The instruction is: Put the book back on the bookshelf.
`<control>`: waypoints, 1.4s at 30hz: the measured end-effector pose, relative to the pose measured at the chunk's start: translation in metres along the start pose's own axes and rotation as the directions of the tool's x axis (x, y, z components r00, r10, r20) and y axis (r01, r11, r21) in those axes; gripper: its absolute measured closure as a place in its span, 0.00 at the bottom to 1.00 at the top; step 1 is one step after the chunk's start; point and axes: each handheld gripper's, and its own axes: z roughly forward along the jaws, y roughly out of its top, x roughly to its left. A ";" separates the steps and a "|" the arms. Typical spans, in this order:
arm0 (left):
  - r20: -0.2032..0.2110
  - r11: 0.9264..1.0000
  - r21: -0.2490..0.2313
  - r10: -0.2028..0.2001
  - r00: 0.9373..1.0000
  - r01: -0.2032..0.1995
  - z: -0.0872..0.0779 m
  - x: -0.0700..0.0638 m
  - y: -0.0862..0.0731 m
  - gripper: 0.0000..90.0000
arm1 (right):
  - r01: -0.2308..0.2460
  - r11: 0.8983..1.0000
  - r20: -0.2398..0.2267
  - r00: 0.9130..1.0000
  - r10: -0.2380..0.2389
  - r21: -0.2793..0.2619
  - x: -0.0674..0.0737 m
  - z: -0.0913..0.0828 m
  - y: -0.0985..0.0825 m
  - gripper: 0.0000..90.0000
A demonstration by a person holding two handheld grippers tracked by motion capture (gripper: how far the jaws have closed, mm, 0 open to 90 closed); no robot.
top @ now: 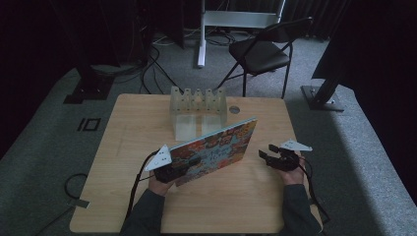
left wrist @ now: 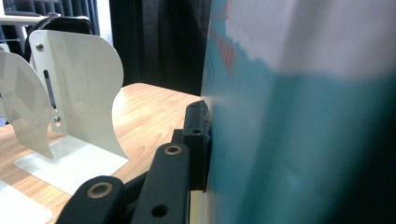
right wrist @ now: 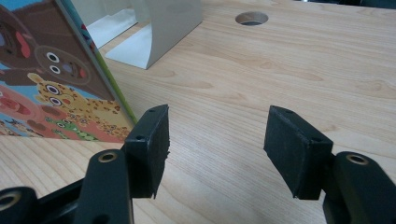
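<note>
A colourful picture book (top: 216,147) with cartoon animals on its cover stands up on the wooden table (top: 147,113), tilted. My left gripper (top: 177,172) is shut on its lower left corner; in the left gripper view the book's teal back cover (left wrist: 299,140) presses against my black pad (left wrist: 196,126). My right gripper (top: 268,156) hovers open just right of the book, nothing between its pads (right wrist: 149,149). The book's cover (right wrist: 56,93) appears at the left of the right gripper view. A clear multi-slot rack (top: 198,110) stands behind the book; its dividers (left wrist: 79,88) show in the left gripper view.
A round cable hole (top: 234,109) is in the table near the rack, seen too as a hole (right wrist: 251,18) in the right gripper view. A black folding chair (top: 263,51) and stand bases sit on the grey floor beyond the table.
</note>
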 end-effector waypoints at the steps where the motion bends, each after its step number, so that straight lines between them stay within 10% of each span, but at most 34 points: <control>1: 0.000 1.000 0.003 -0.011 1.000 0.011 0.000 0.001 -0.002 0.81 | -0.002 1.000 0.001 1.000 0.002 0.001 0.000 0.000 0.000 0.45; 42: -0.008 0.998 0.021 -0.052 0.999 0.052 0.012 -0.001 -0.012 0.87 | -0.024 0.998 0.044 0.999 0.021 0.064 -0.014 0.003 -0.014 0.43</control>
